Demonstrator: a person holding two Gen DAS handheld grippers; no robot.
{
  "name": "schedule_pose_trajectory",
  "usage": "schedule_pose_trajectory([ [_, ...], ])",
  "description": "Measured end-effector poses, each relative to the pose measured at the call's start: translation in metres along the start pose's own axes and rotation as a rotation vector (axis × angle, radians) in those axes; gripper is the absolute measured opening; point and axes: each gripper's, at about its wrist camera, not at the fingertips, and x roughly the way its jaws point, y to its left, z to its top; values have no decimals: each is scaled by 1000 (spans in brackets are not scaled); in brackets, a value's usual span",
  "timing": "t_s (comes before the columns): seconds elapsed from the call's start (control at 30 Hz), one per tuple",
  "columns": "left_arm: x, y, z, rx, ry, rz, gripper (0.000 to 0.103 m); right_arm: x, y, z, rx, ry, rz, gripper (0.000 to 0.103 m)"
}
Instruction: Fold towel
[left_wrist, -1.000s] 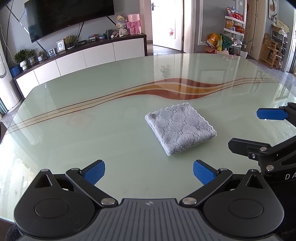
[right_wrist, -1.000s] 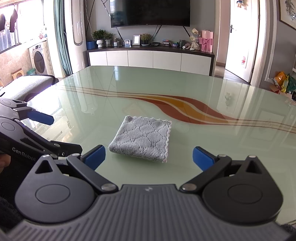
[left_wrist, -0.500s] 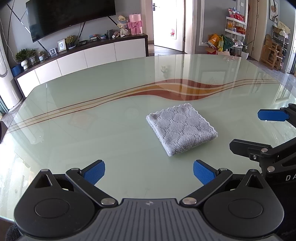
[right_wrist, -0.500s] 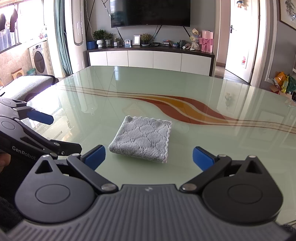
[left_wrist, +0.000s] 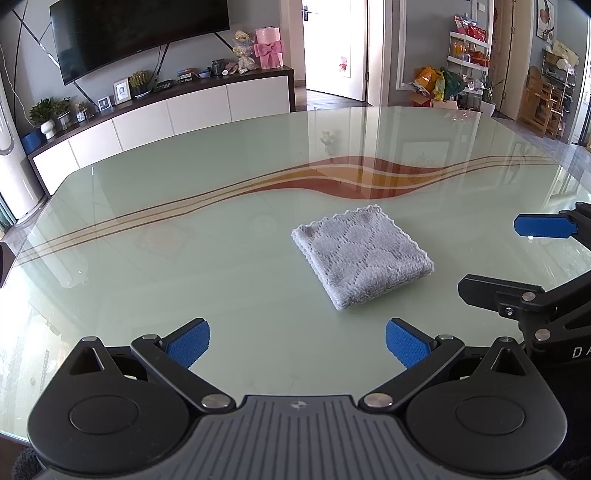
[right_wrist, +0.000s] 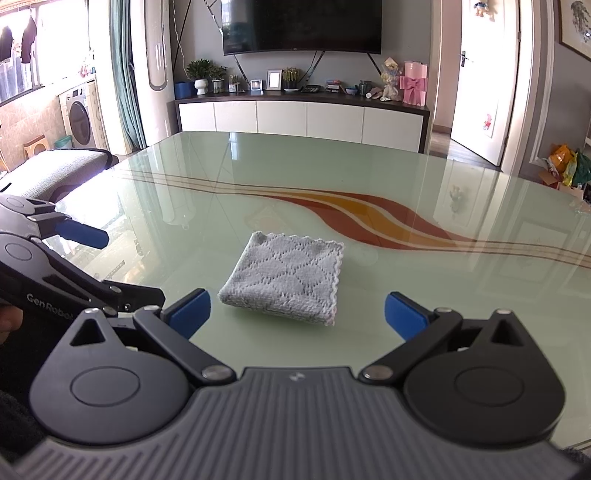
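Left-wrist view gives us the grey towel folded into a small thick square, lying flat on the glass table just short of its red and orange wave stripe. We hold our left gripper spread wide and empty, the towel ahead of it, slightly to the right. Our right gripper, likewise splayed and empty, sits just short of the towel's near edge, apart from it.
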Motion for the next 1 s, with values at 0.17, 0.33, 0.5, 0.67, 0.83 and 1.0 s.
schedule_pose_trajectory([
  [0.17,-1,0,0,-1,-5,5,102,-4,3,1,-9,-2,6,103],
  [0.33,-2,1,0,2,-9,7,102,-7,5,3,-16,-3,7,103],
  [0.5,-3,0,2,7,-11,6,102,-9,4,4,-15,-7,4,103],
  [0.67,-3,0,3,12,-13,5,102,-11,4,5,-18,-10,5,103],
  [0.83,-2,0,4,14,-16,8,102,-11,4,5,-17,-15,6,103],
  [1.0,-2,0,4,12,-17,8,102,-12,5,4,-17,-13,8,103],
])
